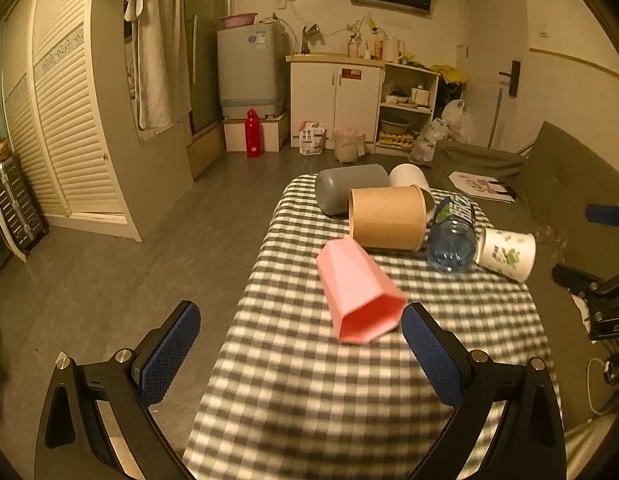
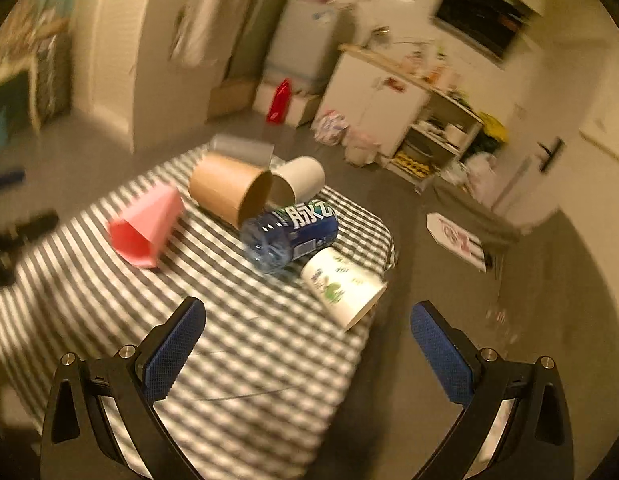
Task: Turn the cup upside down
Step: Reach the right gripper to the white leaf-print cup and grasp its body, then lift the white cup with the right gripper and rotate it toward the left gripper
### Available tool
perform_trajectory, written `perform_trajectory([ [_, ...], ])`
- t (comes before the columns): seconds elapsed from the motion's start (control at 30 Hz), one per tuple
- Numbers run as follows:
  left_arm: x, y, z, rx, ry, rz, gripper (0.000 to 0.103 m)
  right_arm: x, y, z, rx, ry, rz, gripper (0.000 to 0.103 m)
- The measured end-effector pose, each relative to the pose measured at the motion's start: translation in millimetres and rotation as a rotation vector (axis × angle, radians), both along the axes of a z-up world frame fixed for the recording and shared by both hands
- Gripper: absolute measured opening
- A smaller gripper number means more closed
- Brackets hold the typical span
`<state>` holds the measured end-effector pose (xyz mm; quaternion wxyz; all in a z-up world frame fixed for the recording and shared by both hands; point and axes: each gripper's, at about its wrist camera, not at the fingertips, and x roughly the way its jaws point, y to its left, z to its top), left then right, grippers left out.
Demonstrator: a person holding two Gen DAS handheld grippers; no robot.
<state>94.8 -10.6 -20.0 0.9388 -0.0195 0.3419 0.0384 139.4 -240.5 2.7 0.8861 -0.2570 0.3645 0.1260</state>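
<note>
Dim kitchenette: grey floor (image 1: 109, 264), louvred wardrobe (image 1: 65, 120), white cabinet (image 1: 333, 100), washing machine (image 1: 249, 72).

Blue plastic bottle (image 2: 289, 236) lying on its side on the checked tablecloth (image 2: 249, 360): big white Chinese characters on the dark blue label, first one reads 脉, second cut off by the curve, looks like 动 but not sure; small white panel lower on the label, too small to read. Left wrist view shows the same bottle (image 1: 453, 236), label lettering distorted, unreadable. White paper cup (image 2: 343, 286) just beside the bottle: green cartoon print, no legible words. Red sticker on white cabinet door (image 1: 351, 74): text too small. Label on washing machine (image 1: 256, 38): illegible. Printed bag on floor (image 1: 311, 138): unreadable
</note>
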Motion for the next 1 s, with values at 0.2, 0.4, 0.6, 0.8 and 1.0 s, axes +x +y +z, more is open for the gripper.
perform_trajectory([
  [0.2,38.0,-8.1,-11.1,0.008,0.032,-0.005,0.103,63.7,-3.7,-39.8,-0.122,0.129,0.074,0.103],
  [0.4,62.8,-7.6,-25.7,0.006,0.072,0.002,0.103,113.7,-12.9,-87.0,-0.181,0.248,0.08,0.103],
  [0.6,71.1,-10.2,-39.7,0.014,0.106,0.002,0.103,136.3,-25.7,-114.4,-0.21,0.306,0.083,0.101],
  [0.8,66.3,-11.2,-38.0,0.011,0.108,-0.001,0.103,141.7,-26.0,-113.1,-0.218,0.341,0.094,0.079],
  [1.0,50.9,-11.2,-20.3,-0.008,0.07,-0.012,0.103,117.1,-22.9,-87.2,-0.174,0.343,0.01,0.067],
])
